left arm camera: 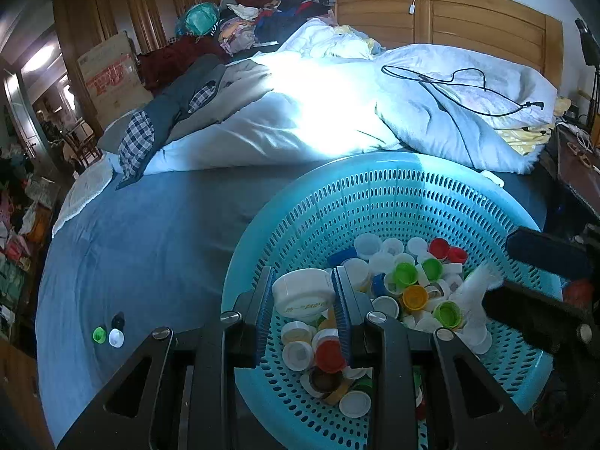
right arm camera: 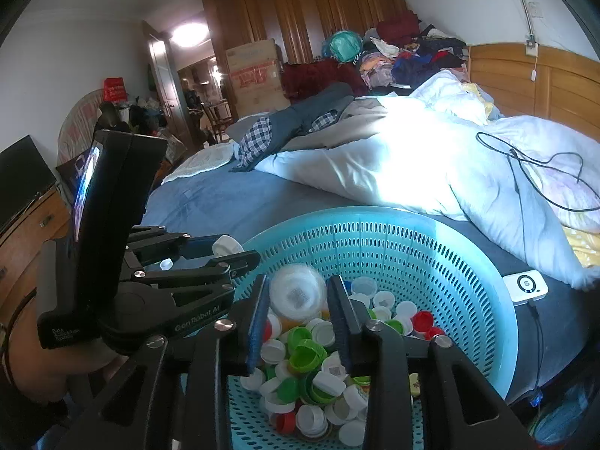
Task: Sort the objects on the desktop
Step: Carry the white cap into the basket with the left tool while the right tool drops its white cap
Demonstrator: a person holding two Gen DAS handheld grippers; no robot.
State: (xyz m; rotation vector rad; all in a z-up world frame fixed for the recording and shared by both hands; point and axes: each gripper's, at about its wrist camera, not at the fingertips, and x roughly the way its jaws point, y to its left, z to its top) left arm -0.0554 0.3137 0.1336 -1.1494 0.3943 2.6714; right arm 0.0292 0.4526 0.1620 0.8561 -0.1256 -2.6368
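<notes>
Blue bed [left arm camera: 150,240], basket [left arm camera: 375,187], "GenRobot AI" left tool [right arm camera: 240,251]

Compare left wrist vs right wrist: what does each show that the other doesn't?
Left wrist only: three loose caps, green, white and dark, lying on the blue sheet, and the left gripper shut on a wide white lid.

Right wrist only: a white device with a round button beside the basket, a dark TV screen, and the right gripper around a blurred white lid.

Both: the teal basket of mixed bottle caps, the white duvet, a black cable.
</notes>
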